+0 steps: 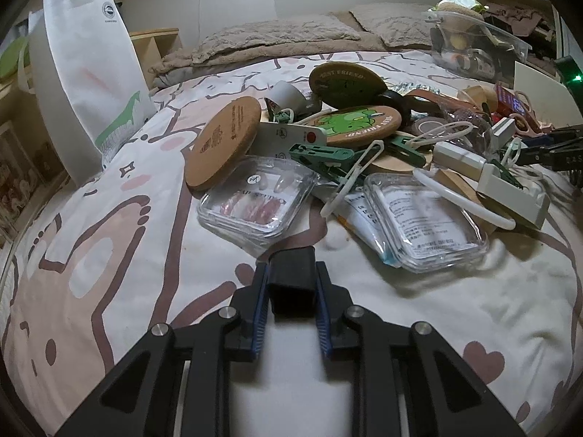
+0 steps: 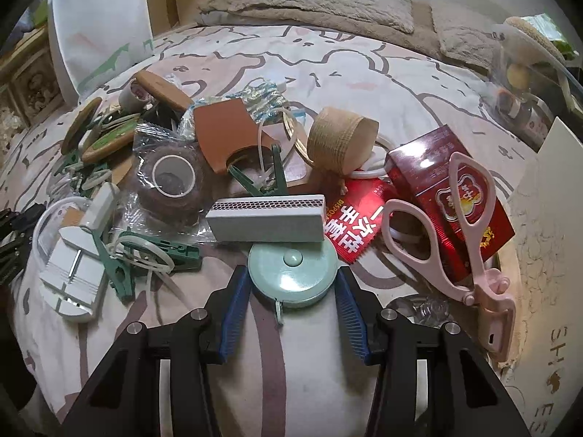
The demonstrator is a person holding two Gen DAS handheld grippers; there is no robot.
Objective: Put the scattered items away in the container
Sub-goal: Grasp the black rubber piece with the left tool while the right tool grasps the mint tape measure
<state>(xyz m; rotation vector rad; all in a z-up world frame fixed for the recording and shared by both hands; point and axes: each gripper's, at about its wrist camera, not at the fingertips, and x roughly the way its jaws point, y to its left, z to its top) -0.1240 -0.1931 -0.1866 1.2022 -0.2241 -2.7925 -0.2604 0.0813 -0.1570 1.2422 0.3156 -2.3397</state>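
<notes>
Your left gripper (image 1: 291, 284) is clamped on a small black block (image 1: 291, 284), its blue pads pressing both sides, low in the centre of the left wrist view above the patterned bedspread (image 1: 109, 255). Just beyond it lie two clear plastic cases (image 1: 255, 200), and a cork coaster (image 1: 224, 142) leans on the left one. The rest of the scattered pile spreads to the upper right.

Your right gripper (image 2: 293, 284) is closed around the round mint-green tape measure (image 2: 293, 273), pads touching its rim on either side, at lower centre of the right wrist view. A grey matchbox (image 2: 267, 220) lies just behind it. Pink scissors (image 2: 462, 240) rest on a red box (image 2: 437, 182) at the right.

The clear container (image 1: 481, 43) sits at the upper right of the left wrist view, already holding some things. A white bag (image 1: 83, 73) stands at upper left.
</notes>
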